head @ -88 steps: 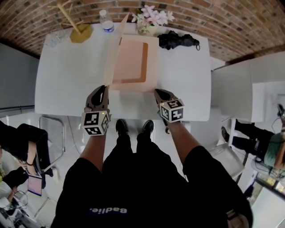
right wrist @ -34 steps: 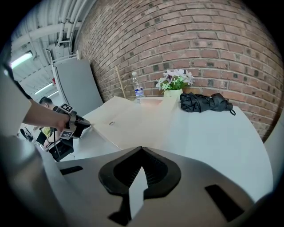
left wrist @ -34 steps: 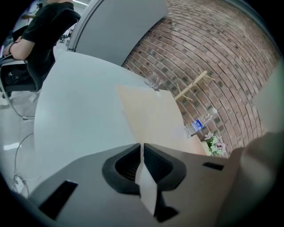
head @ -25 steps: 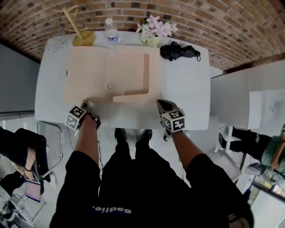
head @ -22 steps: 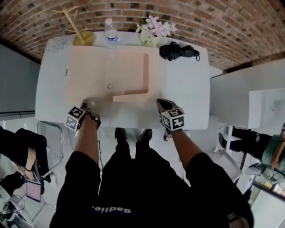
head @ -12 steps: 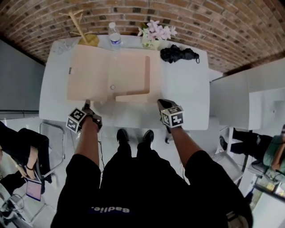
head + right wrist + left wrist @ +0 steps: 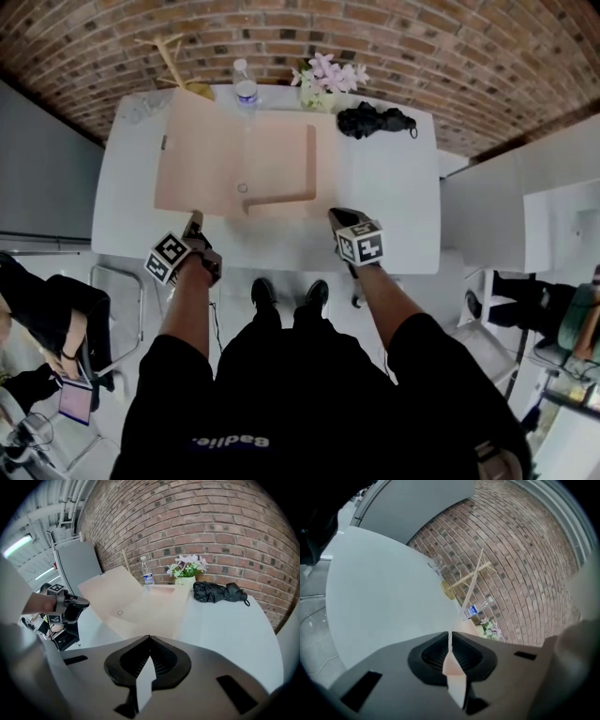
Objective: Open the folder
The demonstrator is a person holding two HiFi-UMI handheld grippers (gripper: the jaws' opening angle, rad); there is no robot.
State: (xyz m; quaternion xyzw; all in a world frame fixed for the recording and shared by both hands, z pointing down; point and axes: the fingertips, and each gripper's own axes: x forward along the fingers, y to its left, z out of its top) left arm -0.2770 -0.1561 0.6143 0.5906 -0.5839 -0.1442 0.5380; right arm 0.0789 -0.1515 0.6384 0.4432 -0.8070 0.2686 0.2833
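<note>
- On the white bench, the folder lies open, its left cover tilted up off the surface.
- Left tool: jaws closed on that cover's near edge, the thin sheet pinched between them.
- Right tool: jaws together, nothing between them, tips just beside the folder's near right corner.
- Behind the folder: water bottle, flowers, black umbrella.

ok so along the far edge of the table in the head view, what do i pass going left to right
pale wooden branch-shaped stand → clear plastic water bottle with a blue label → pink flowers in a small vase → black folded umbrella
</note>
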